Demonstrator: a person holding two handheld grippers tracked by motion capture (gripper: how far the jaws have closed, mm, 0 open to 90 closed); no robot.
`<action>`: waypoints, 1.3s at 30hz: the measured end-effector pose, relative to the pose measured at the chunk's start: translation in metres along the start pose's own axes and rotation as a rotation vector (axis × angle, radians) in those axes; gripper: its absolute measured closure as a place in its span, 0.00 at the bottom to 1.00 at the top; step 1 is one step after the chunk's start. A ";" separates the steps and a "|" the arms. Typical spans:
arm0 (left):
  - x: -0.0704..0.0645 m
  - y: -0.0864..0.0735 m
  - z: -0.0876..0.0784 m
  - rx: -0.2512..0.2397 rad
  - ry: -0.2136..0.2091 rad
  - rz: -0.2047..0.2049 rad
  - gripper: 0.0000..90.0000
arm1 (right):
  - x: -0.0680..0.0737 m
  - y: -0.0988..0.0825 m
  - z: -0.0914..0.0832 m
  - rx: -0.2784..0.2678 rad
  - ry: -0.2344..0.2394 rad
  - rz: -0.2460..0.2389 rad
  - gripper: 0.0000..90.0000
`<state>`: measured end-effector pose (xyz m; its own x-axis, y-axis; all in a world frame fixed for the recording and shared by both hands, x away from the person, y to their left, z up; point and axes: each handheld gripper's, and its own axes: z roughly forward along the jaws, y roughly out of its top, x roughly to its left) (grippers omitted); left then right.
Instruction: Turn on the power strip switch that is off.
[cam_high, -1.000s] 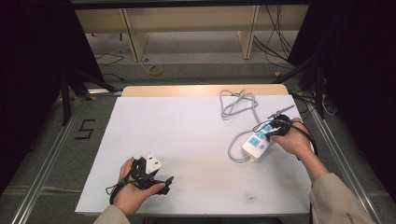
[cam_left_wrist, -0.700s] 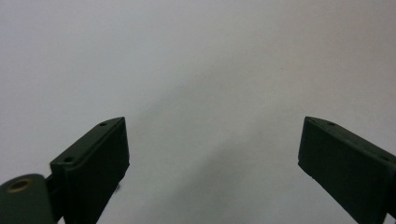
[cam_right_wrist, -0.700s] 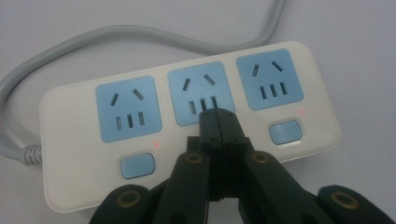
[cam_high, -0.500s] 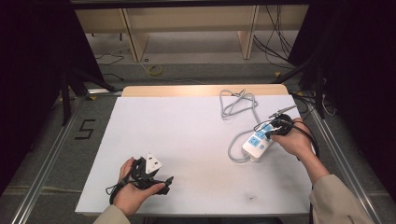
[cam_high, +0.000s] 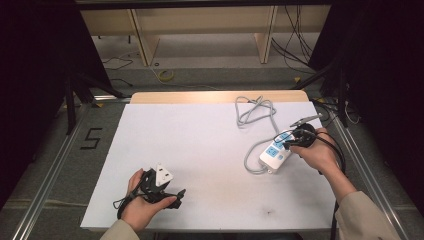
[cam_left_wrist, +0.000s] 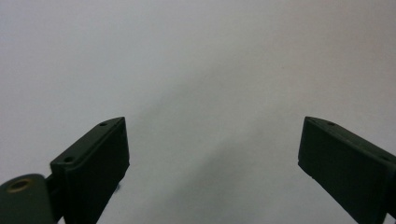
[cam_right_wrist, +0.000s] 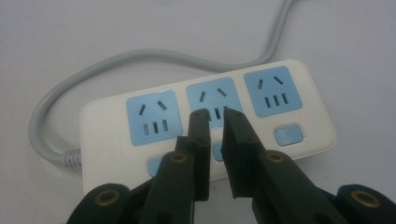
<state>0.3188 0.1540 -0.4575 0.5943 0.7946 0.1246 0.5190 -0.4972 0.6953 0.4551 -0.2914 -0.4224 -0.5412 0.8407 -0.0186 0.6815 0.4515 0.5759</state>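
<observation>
The right gripper (cam_right_wrist: 215, 112) has just been opening — jaws slightly apart, nothing between them — above the power strip's (cam_right_wrist: 205, 126) middle switch (cam_right_wrist: 217, 151); misaligned, it could shove the strip.

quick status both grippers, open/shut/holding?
Left gripper: open wide, nothing between its jaws.
Right gripper: just been opening, narrow gap, holding nothing, above the power strip.

Right tongs (cam_high: 295, 139) at power strip (cam_high: 274, 153)

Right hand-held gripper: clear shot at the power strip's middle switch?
Probably yes. The right hand-held gripper hangs just over the power strip, jaws slightly apart with nothing between them, having just been opening, and nothing blocks it.
</observation>
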 end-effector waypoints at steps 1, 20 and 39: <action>0.000 0.000 0.000 0.001 0.000 0.002 0.09 | 0.001 -0.001 -0.001 -0.012 0.001 0.003 0.88; -0.001 -0.001 -0.001 -0.003 0.004 0.001 0.09 | 0.018 -0.025 -0.022 -0.140 0.039 0.040 0.73; 0.000 -0.001 -0.002 0.001 0.010 0.001 0.09 | 0.048 -0.046 -0.033 -0.180 0.081 -0.015 0.56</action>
<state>0.3173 0.1554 -0.4565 0.5888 0.7973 0.1326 0.5190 -0.4987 0.6942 0.3814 -0.2821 -0.4230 -0.5937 0.8040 0.0337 0.5778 0.3968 0.7132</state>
